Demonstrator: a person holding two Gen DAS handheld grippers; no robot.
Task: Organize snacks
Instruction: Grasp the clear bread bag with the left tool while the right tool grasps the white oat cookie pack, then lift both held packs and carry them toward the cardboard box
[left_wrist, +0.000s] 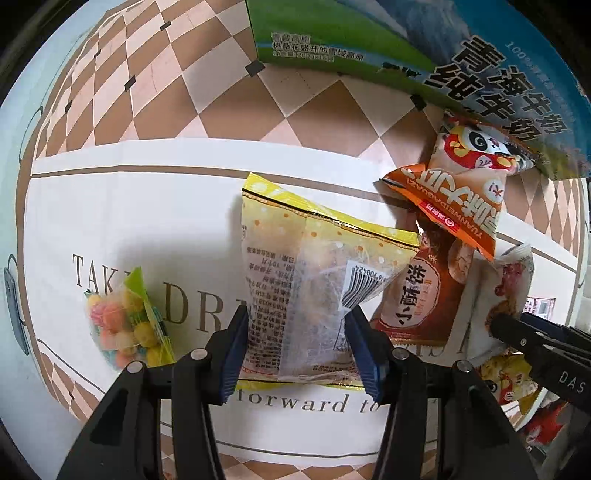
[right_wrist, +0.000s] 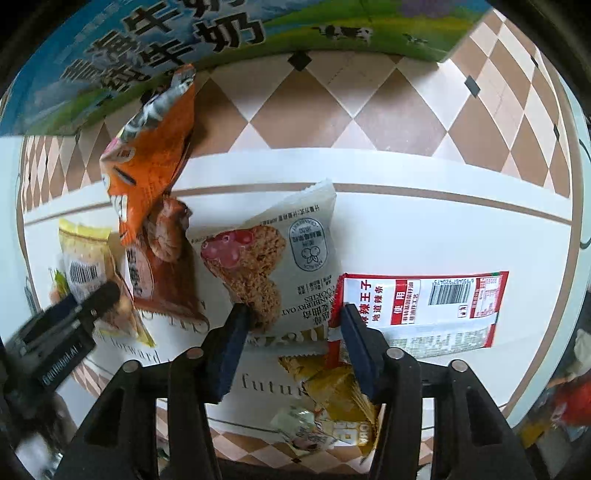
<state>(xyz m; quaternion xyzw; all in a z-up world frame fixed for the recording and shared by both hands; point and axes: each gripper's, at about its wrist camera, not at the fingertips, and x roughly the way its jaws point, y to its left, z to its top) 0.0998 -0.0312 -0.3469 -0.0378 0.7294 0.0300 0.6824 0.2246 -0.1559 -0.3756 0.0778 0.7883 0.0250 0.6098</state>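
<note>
Blue pads, left gripper: the blue pads on its black fingers stand on either side of the yellow dotted snack packet with a clear window and barcode; the jaws are narrowed to the packet's width and both pads press its side edges.
Yellow packet, place: lying flat near the middle of the white lettered mat, its sealed yellow top pointing toward the mat's far edge.
Right gripper: jaws about half open, over the near end of the pale grey cranberry oat cookie packet; the left pad touches that packet's lower edge, while the right pad stands at the near end of the red and white spicy strip packet. Whether it truly grips anything I cannot tell.
Cookie packet, place: flat on the mat, between the brown pastry packet and the red and white packet, just overlapping the latter.
Orange sunflower-seed bag: lies on top of the brown pastry packet, close to the mat's far edge.
Panda-printed packet: at the mat's far right corner, touching the blue and green milk carton box.
Clear bag of coloured candy balls: alone toward the mat's left edge, well apart from the others.
Yellow crumpled packet: at the mat's near edge, under the right gripper.
Surface: brown and cream chequered tablecloth under the mat.
</note>
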